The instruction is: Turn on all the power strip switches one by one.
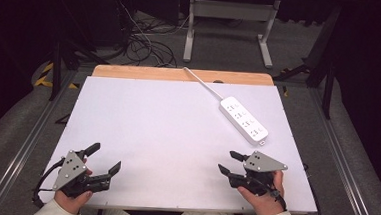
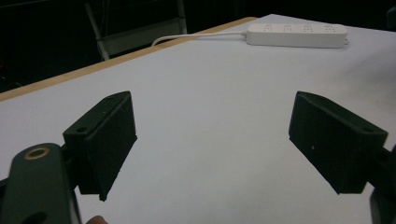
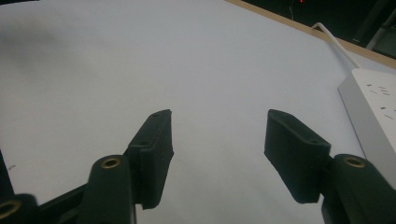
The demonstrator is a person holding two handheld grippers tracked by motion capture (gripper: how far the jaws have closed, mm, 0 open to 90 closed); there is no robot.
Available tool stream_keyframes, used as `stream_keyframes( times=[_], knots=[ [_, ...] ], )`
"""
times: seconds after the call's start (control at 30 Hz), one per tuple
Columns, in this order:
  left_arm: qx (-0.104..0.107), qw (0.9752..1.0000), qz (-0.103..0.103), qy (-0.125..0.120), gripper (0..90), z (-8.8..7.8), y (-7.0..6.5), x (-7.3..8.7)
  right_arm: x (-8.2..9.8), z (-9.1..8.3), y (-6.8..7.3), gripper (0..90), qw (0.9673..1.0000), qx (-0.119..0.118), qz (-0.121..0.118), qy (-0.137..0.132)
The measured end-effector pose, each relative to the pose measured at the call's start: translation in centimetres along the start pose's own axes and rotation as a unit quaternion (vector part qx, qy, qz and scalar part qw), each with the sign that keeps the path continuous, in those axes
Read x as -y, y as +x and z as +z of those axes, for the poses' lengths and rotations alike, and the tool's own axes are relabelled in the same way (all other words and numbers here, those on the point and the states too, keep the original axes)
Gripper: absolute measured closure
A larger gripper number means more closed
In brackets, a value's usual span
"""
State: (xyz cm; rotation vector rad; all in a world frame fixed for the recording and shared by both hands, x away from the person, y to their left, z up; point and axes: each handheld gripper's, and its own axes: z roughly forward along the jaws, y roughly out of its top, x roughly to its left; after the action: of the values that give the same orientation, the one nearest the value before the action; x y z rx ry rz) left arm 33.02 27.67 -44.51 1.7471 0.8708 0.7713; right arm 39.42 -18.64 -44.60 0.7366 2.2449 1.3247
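From the high view I count 1 white power strip (image 1: 244,120), 1 white cord (image 1: 202,82) running from it, 1 white table (image 1: 176,136), and 2 grippers, each in 1 of my hands. The power strip lies flat and slantwise on the table's far right part, and its cord runs off past the wooden far edge (image 1: 180,75). No brand or writing can be read on the strip; its sockets show as small grey marks. My left gripper (image 1: 106,159) sits well apart from the strip, at the near left corner of the table, its 2 jaws spread wide with nothing between them. My right gripper (image 1: 231,162) sits nearer the strip, on the near side of it, jaws parted a little less and holding nothing.

In the left gripper view, my left gripper (image 2: 212,154) has its 2 black jaws spread far apart over bare table (image 2: 210,93), gripping nothing. The power strip (image 2: 297,35) lies far ahead, with its cord (image 2: 187,38) trailing toward the wooden edge. No lettering on it is readable.

In the right gripper view, my right gripper (image 3: 219,140) has its 2 jaws released, a moderate gap between them, empty. The power strip (image 3: 373,112) lies just right of the right jaw, not touching, with its cord (image 3: 334,43) behind it.
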Motion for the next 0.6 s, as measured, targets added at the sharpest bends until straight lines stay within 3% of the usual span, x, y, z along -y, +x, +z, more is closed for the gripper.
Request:
stream_keyframes(
  times=[0.13,0.3,0.4,0.43,0.6],
  knots=[
    [-0.009,0.9998,0.019,0.001,15.3,0.01,-0.16,0.01,-0.19,-0.09,0.14,44.6,0.9999,-0.001,-0.01,0.002],
    [-0.01,0.9997,0.021,0.001,15.3,0.03,-0.32,0.01,-0.32,-0.11,0.22,46.9,0.9998,0.0,-0.018,0.006],
    [-0.013,0.9997,0.021,0.003,15.3,0.08,-0.24,0.04,-0.48,-0.21,0.26,53.0,0.9997,-0.006,-0.022,0.006],
    [-0.014,0.9997,0.02,0.002,15.3,0.08,-0.23,0.04,-0.54,-0.27,0.29,59.2,0.9996,-0.009,-0.024,0.007],
    [-0.015,0.9996,0.023,0.002,15.3,0.08,-0.36,0.07,-0.85,-0.43,0.19,67.2,0.9996,-0.013,-0.018,0.017]
  ],
)
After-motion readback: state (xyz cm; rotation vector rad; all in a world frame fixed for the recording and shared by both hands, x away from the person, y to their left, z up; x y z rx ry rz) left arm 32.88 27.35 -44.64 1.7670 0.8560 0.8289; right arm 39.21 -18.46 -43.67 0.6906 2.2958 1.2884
